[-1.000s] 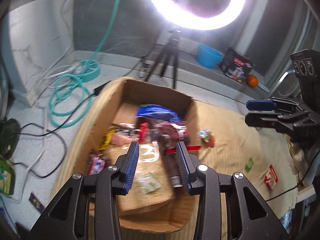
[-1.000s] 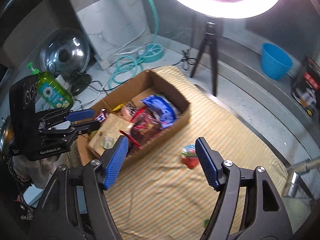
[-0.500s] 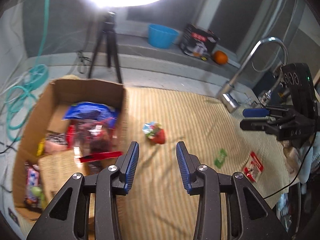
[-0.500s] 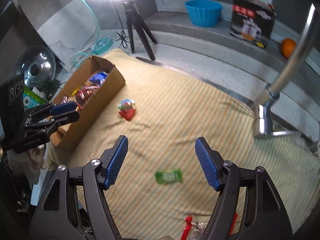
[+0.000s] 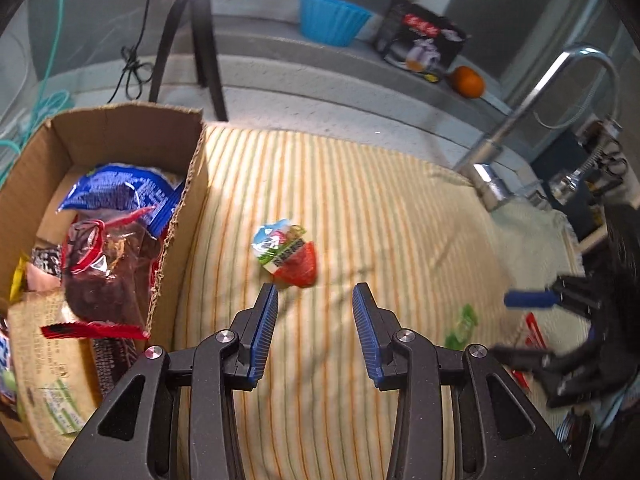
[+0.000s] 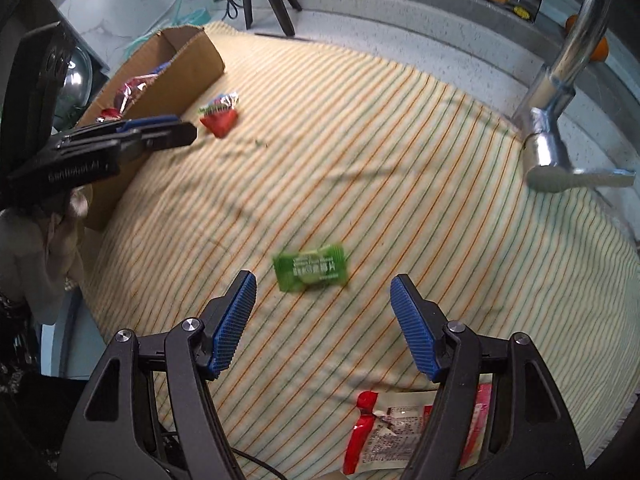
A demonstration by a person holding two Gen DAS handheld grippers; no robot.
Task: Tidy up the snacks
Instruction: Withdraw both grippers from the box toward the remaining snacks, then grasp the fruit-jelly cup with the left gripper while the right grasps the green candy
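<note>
A cardboard box (image 5: 196, 176) holding several snack packets stands at the left of a striped cloth (image 5: 360, 208); it also shows in the right wrist view (image 6: 180, 68). A red cone-shaped snack (image 5: 286, 258) lies on the cloth just ahead of my open, empty left gripper (image 5: 314, 312); it also shows in the right wrist view (image 6: 218, 116). A green candy packet (image 6: 310, 268) lies just ahead of my open, empty right gripper (image 6: 324, 308); it also shows in the left wrist view (image 5: 462, 324). A red-and-white packet (image 6: 384, 432) lies under the right gripper.
A chrome faucet (image 5: 520, 120) rises at the cloth's right edge. A tripod (image 5: 200, 40), a blue bowl (image 5: 332, 18), a black carton (image 5: 420, 40) and an orange (image 5: 468, 82) stand along the back ledge. A green hose (image 5: 40, 100) lies far left.
Both grippers have swung right, away from the box and over the cloth. The left now faces the red cone snack, the right has closed in on the green packet. Both stay open.
</note>
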